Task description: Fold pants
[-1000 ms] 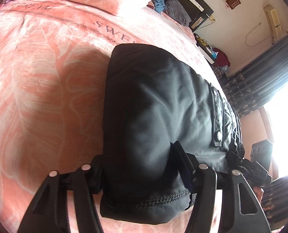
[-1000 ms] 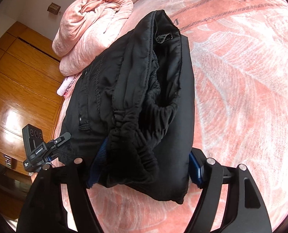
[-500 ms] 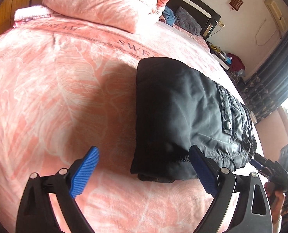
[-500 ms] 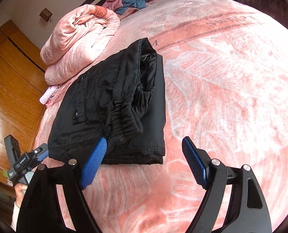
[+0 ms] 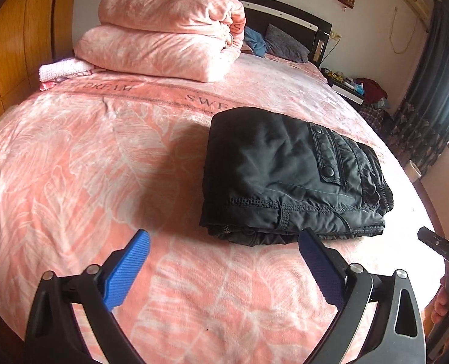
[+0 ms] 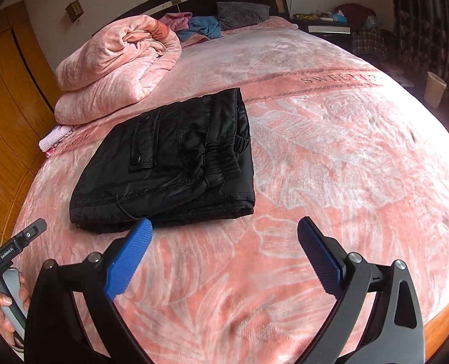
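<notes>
The black pants point(image 5: 288, 173) lie folded in a compact stack on the pink bedspread point(image 5: 88, 166), flap pocket with a snap on top. In the right wrist view the pants point(image 6: 169, 163) show the elastic waistband at the right side. My left gripper point(image 5: 224, 244) is open and empty, held back from the stack's near edge. My right gripper point(image 6: 224, 236) is open and empty, just off the stack's near corner. Each gripper's handle shows at the edge of the other's view.
A folded pink quilt point(image 5: 163, 33) lies at the head of the bed, also in the right wrist view point(image 6: 115, 63). Pillows and loose clothes lie by the dark headboard point(image 6: 218, 21). A wooden wardrobe point(image 6: 3, 97) stands at the left; a nightstand and curtains at the right.
Both grippers were shut on the folded pants one second ago. They opened, let the stack rest on the bed, and drew back and up from it.
</notes>
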{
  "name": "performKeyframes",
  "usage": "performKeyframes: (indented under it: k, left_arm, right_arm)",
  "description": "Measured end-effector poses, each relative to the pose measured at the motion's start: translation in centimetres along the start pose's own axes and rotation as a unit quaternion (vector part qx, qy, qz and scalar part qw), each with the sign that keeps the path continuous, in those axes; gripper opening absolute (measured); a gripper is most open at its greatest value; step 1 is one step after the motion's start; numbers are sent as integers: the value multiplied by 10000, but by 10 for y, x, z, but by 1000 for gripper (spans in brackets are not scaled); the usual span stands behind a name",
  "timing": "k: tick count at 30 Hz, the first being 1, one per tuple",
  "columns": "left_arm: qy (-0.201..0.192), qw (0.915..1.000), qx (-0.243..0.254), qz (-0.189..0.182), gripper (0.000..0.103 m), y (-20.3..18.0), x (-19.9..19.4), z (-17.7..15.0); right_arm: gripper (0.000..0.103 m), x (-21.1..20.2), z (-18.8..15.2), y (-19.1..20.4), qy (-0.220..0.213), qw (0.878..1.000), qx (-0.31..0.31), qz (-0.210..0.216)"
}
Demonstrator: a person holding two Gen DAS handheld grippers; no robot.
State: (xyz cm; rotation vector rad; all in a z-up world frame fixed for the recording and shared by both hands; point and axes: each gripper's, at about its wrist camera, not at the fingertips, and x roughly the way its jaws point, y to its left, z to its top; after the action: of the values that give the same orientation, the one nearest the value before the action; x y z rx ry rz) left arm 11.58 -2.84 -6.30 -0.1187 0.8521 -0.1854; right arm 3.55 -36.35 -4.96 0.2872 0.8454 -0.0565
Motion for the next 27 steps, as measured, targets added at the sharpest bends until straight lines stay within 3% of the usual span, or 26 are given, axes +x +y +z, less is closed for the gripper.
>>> performKeyframes:
  k: [9,18,27]
  left_arm:
    - [-205,9988,364,242,99,-17,-30,-10]
    - [-251,9988,318,260,99,-22,-57,-22]
    - [-439,9959,687,382,99,-42,-85,-20]
  right_arm:
    - [99,-29,-13,32,-286,9967,-588,-488]
    - [100,-48,-29,57,-289,9961,-677,-481]
    - [100,-76,-30,86,-580,9915,-948,-681]
